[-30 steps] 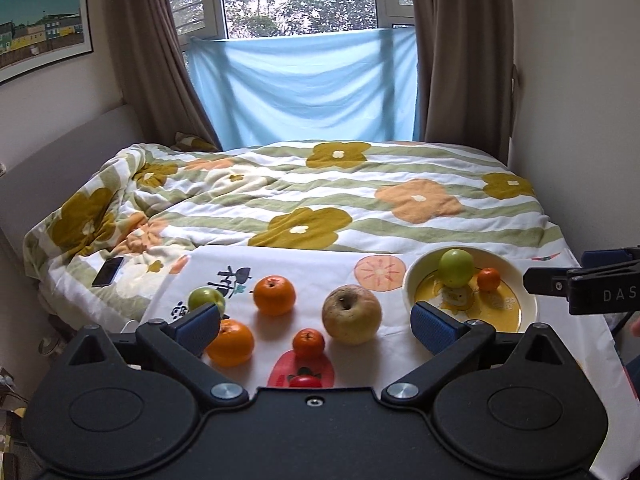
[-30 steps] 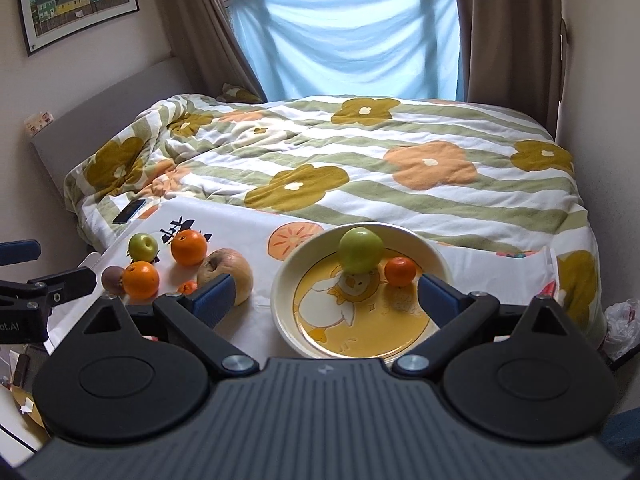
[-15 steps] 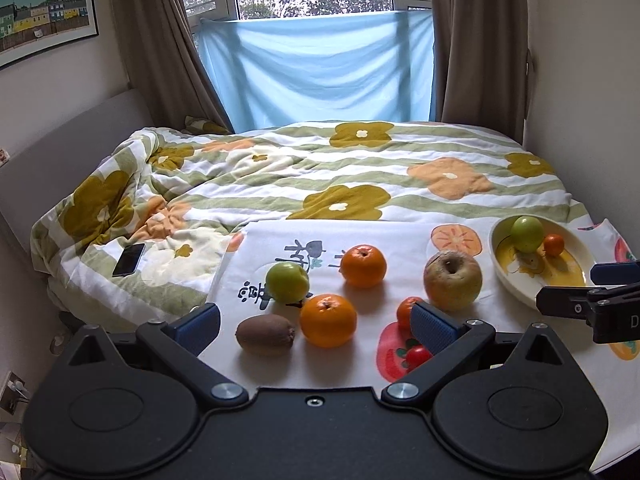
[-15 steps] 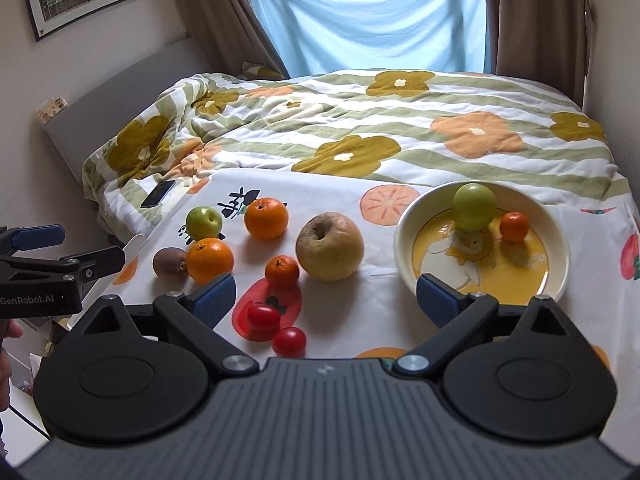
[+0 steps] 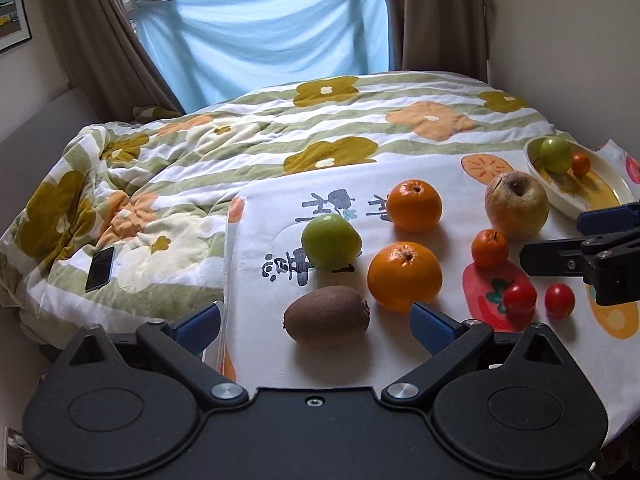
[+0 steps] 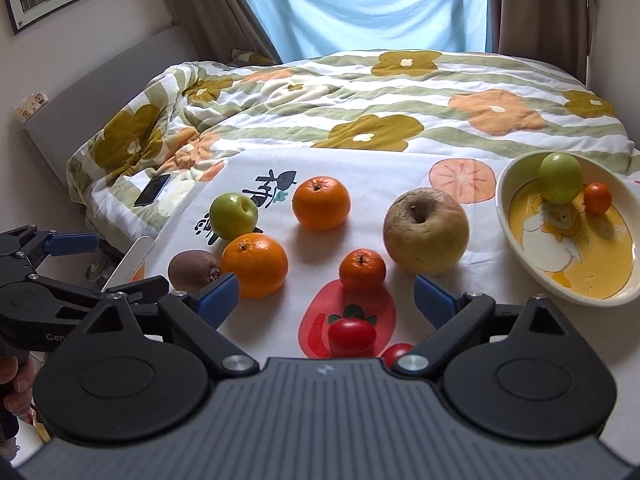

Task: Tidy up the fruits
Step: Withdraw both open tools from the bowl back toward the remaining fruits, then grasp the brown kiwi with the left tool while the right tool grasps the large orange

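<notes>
My left gripper (image 5: 314, 326) is open and empty, its blue pads either side of a brown kiwi (image 5: 327, 320) on the white printed cloth (image 5: 264, 220). Beyond lie a green apple (image 5: 331, 241), two oranges (image 5: 405, 276) (image 5: 415, 205), a small tangerine (image 5: 489, 248), a big yellowish apple (image 5: 517, 205) and two cherry tomatoes (image 5: 519, 298) (image 5: 559, 300). My right gripper (image 6: 326, 296) is open and empty above the tangerine (image 6: 362, 270) and a tomato (image 6: 352, 334). A yellow duck plate (image 6: 600, 296) at the right holds a green apple (image 6: 560, 178) and a small tangerine (image 6: 597, 198).
The cloth lies on a bed with a flowered quilt (image 5: 360, 128). A black phone (image 5: 100, 269) lies on the quilt at the left. The cloth's left edge hangs near the bed's edge. Curtains and a blue sheet (image 5: 272, 40) hang behind the bed.
Both grippers have swung left and come down closer to the fruit. The kiwi now sits between my left gripper's pads; the plate has slid to the right edge of both views.
</notes>
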`<action>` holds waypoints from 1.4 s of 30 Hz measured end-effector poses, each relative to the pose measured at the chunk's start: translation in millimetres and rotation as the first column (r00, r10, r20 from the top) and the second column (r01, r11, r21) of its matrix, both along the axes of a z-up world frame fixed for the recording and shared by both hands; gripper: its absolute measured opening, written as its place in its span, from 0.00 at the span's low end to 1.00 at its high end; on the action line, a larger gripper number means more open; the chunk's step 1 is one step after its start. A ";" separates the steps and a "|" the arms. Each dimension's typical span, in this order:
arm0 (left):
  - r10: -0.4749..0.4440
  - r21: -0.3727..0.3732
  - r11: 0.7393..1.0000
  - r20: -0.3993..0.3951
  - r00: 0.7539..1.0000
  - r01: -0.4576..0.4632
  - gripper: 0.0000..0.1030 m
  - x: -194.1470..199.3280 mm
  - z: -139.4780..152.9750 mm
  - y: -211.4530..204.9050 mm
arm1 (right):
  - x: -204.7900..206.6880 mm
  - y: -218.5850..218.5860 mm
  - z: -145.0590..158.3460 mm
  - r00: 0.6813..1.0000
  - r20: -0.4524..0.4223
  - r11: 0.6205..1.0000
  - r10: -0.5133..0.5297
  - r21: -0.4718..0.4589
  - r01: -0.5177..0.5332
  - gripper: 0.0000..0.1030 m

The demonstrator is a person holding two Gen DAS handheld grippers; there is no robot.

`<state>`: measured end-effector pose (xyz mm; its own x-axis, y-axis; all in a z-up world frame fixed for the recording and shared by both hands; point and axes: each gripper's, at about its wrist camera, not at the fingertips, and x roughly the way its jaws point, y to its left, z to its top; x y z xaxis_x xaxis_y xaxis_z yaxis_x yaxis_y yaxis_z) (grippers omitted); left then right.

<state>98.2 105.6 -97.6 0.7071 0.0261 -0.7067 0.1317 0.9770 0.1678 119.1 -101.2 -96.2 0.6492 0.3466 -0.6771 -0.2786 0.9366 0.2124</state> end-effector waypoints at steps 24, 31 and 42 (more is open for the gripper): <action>-0.143 -0.017 0.990 -0.091 0.986 0.142 0.77 46.2 -60.1 12.8 | 31.7 64.2 -47.3 0.998 -0.069 1.000 -0.017 0.001 0.017 0.98; -0.165 -0.039 0.986 -0.084 0.983 0.162 0.68 45.1 -60.0 13.7 | 35.5 70.5 -51.1 0.997 -0.074 1.000 -0.007 0.005 0.007 0.95; -0.121 -0.037 0.992 -0.101 0.988 0.117 0.68 33.7 -58.3 23.9 | 44.7 78.2 -56.2 0.997 -0.078 1.000 0.020 0.017 -0.019 0.90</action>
<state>131.9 129.5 -155.9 0.6276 -0.0772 -0.7747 0.2624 0.9578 0.1171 163.8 -23.0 -152.4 0.5873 0.3702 -0.7197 -0.2785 0.9274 0.2498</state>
